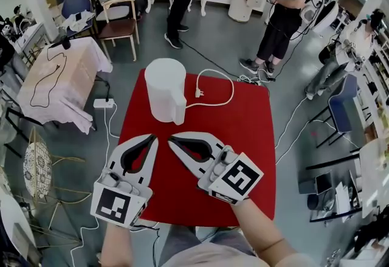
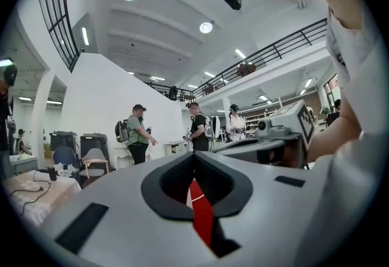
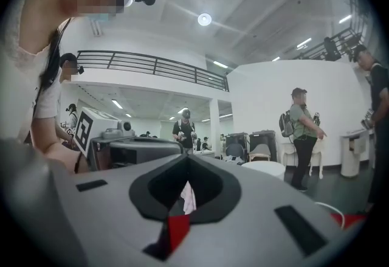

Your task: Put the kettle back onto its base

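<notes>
A white kettle [image 1: 165, 89] stands upright near the far left edge of the red table [image 1: 249, 156]. Its white cord [image 1: 225, 80] loops on the table to the right, with the plug [image 1: 199, 93] lying loose. I see no separate base; whatever is under the kettle is hidden. My left gripper [image 1: 153, 137] hovers over the table's front half, shut and empty, its tips short of the kettle. Right beside it, my right gripper [image 1: 171, 138] is also shut with nothing in it. In the right gripper view the kettle's top [image 3: 264, 168] shows to the right of the joined jaws.
Three people stand on the grey floor beyond the table. A wooden chair [image 1: 120, 22] and a cloth-covered table [image 1: 61, 77] are at the left. A power strip [image 1: 103, 103] and cables lie on the floor by the table's left side. A blue chair [image 1: 340, 110] is at the right.
</notes>
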